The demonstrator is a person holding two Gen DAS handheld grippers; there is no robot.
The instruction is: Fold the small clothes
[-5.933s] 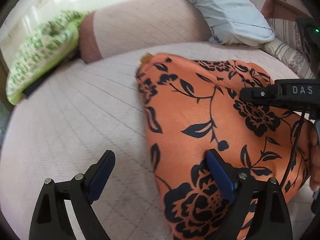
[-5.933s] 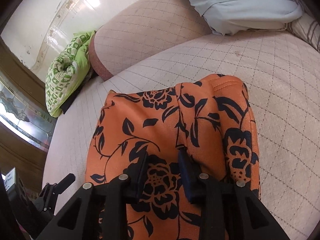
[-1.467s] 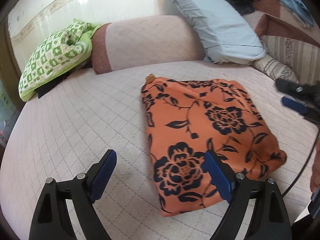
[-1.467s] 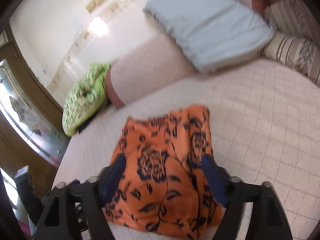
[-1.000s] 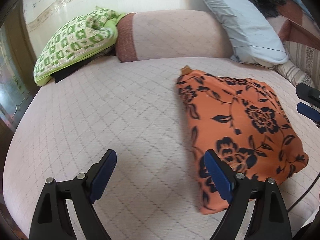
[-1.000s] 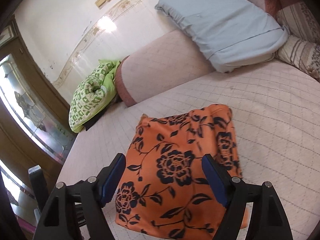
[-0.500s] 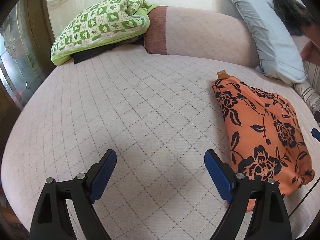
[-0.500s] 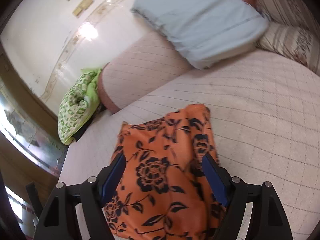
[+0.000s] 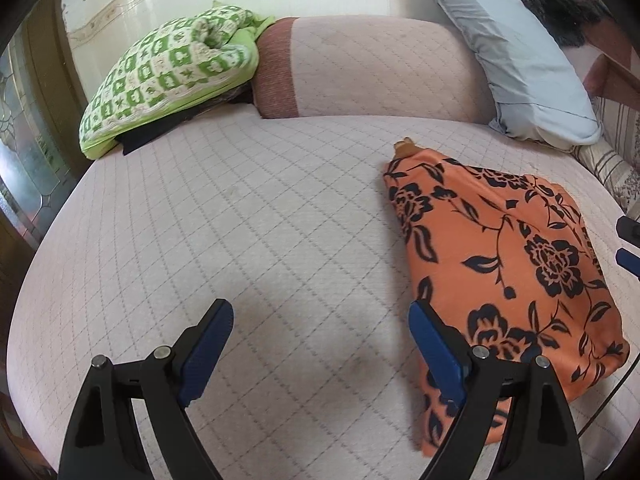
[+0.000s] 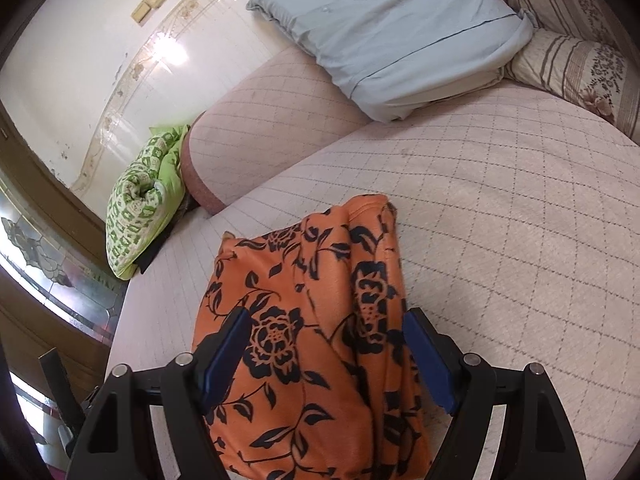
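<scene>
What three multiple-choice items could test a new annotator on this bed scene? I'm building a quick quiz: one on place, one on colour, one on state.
1. Where does the folded garment lie?
A. on the quilted bed cover
B. on the grey pillow
C. on the floor

2. Its colour?
A. plain blue
B. orange with black flowers
C. green checks

3. The right gripper is:
A. shut on the garment
B. shut, empty
C. open over the garment

Key: 1 A, it lies flat on the cover; 2 B, the print shows; 3 C, pads stand apart, unpressed.
</scene>
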